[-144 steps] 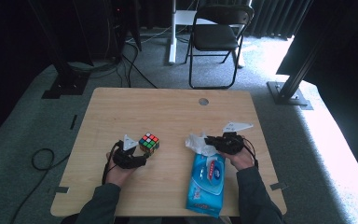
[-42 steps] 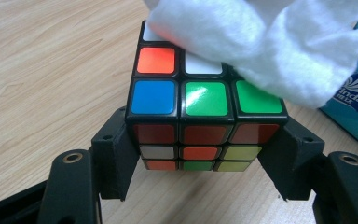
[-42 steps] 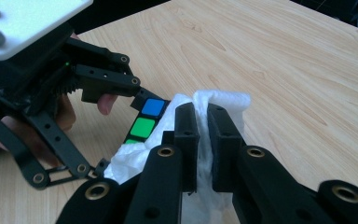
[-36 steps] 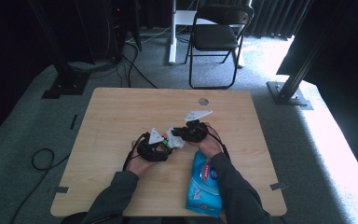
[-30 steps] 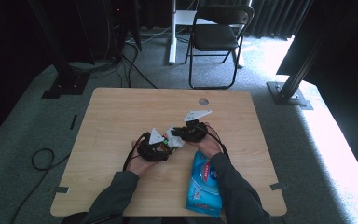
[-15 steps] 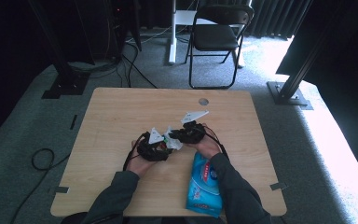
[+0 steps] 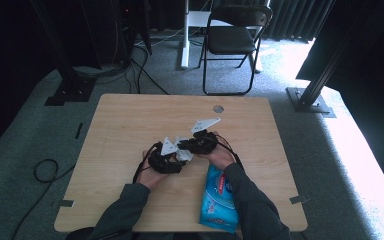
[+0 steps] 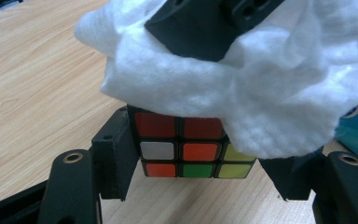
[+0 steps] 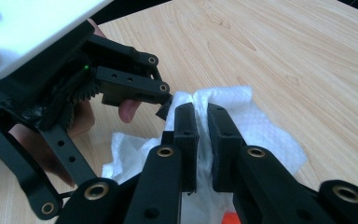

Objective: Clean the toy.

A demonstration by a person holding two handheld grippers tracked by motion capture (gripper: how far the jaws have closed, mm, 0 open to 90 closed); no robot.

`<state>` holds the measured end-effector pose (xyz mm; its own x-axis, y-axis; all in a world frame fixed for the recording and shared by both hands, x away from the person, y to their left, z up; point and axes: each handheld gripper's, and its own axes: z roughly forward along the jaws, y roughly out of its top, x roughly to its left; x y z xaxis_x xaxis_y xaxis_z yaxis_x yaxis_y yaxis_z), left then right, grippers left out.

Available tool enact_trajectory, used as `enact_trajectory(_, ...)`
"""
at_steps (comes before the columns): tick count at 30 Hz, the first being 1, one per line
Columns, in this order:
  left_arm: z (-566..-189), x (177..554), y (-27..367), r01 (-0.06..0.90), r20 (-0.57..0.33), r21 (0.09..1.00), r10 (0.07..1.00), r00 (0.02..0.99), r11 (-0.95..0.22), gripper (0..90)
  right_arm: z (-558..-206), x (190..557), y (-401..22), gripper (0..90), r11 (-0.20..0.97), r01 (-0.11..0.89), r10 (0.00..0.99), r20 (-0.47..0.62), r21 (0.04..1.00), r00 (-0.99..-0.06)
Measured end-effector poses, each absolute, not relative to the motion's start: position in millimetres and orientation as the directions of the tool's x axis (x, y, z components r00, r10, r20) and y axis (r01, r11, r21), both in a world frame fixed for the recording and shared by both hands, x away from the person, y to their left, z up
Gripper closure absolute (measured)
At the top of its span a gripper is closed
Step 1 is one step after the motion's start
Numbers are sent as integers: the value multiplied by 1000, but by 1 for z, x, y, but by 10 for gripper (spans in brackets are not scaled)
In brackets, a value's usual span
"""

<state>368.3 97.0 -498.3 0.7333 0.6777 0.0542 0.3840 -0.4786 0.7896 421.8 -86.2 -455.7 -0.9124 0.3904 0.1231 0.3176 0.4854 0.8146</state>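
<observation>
Left tongs [image 8: 200, 186] clamp the cube [image 8: 186, 151]; right tongs [image 9: 201, 140] pinch the white wipe [image 8: 242, 93] draped on it.

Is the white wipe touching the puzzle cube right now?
Touching. In the left gripper view the white wipe, pinched by the right gripper, drapes onto the top of the puzzle cube held in the left gripper, with no gap.
</observation>
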Motion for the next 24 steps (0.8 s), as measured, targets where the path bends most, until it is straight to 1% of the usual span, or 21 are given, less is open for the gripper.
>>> enact_trajectory(10, -498, 367, 96, 371, 67, 787, 666, 743, -493, 346, -455, 429, -87, 840, 504, 336, 437, 100, 796, -894)
enact_trajectory(18, -496, 366, 96, 366, 74, 788, 666, 742, -495, 346, -458, 437, -96, 840, 494, 383, 481, 121, 781, -868)
enact_trajectory(24, -499, 367, 97, 371, 75, 783, 669, 740, -499, 346, -460, 437, -95, 840, 501, 383, 476, 122, 776, -871)
